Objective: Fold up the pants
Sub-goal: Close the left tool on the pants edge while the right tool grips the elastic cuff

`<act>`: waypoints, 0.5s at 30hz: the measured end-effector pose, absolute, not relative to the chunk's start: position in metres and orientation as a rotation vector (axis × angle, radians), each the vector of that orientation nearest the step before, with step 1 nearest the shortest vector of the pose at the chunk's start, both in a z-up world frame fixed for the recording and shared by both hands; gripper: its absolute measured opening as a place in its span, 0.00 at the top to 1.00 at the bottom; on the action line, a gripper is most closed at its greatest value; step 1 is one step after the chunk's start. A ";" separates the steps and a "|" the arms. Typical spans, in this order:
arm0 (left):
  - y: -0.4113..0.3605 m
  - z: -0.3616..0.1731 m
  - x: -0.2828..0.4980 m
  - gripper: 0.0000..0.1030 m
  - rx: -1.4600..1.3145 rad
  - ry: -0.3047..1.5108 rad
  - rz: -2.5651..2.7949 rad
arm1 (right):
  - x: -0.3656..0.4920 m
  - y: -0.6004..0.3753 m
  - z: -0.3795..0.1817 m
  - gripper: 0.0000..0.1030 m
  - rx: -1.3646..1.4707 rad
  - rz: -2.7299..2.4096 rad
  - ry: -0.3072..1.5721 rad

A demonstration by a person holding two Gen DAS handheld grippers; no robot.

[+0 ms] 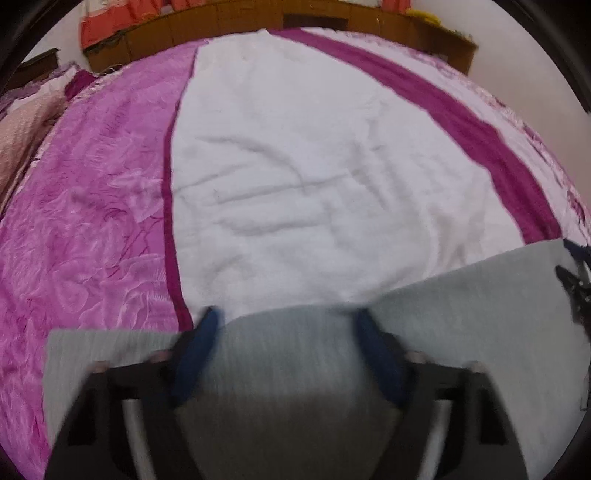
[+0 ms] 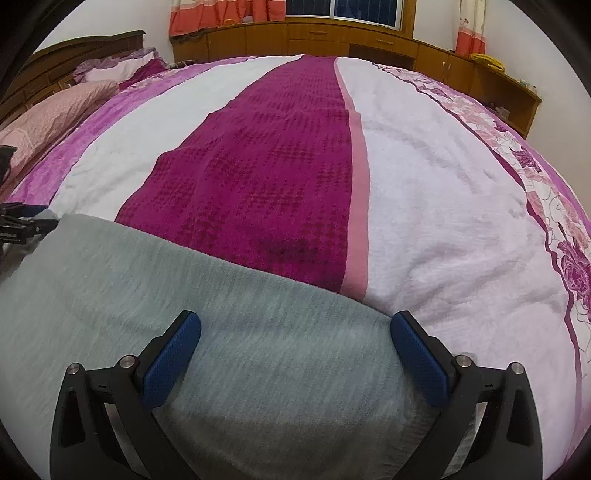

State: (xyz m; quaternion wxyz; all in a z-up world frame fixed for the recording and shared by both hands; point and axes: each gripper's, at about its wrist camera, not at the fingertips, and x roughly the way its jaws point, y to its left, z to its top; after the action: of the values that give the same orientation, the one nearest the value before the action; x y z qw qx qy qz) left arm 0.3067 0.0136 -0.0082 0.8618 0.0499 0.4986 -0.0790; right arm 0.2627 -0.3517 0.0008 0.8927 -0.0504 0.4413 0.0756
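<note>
My left tongs: the left gripper (image 1: 286,321) with blue ribbed pads hangs just over the near strip of the grey knitted pants (image 1: 295,354); its jaws stand about half wide, with the cloth between and under them; the picture is blurred, so I cannot tell whether the pads already press on the cloth.
My right tongs: the right gripper (image 2: 295,328) with the same blue pads is spread wide over the grey knitted pants (image 2: 229,295); nothing is held; the pads stand apart from each other, with the cloth flat below them.
Where the pants lie: flat on the bed, at the near edge of both views, directly under both tongs; the far hem runs across in front of my fingertips.
Long axis: I judge it goes side to side, from one tongs to the other; in the right view the left tongs peep in at the left border, beside the same cloth.
Nearer hand: both are over the cloth; the left seems closer to a grip.
Coming move: I think both must pinch the near cloth and carry it away from me.
Beyond the pants: the white and magenta striped bedspread (image 2: 258,166); then the brown wooden cabinets (image 2: 314,40); then the orange curtains (image 2: 221,14).
</note>
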 end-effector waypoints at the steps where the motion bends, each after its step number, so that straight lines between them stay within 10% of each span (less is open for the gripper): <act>1: 0.013 -0.006 0.302 0.47 0.106 1.037 -0.149 | 0.263 -0.352 0.001 0.03 -0.105 0.157 0.915; 11: 0.007 -0.005 0.309 0.50 0.105 1.092 -0.124 | 0.260 -0.354 0.008 0.09 -0.068 0.149 0.938; 15: 0.006 -0.002 0.310 0.64 0.136 1.111 -0.134 | 0.253 -0.352 0.017 0.36 -0.043 0.146 0.950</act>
State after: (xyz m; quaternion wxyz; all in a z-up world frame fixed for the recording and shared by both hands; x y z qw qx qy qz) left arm 0.3102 0.0058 -0.0024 0.8453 0.0643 0.5266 -0.0634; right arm 0.2534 -0.3516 0.0166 0.8866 -0.0208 0.4568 0.0701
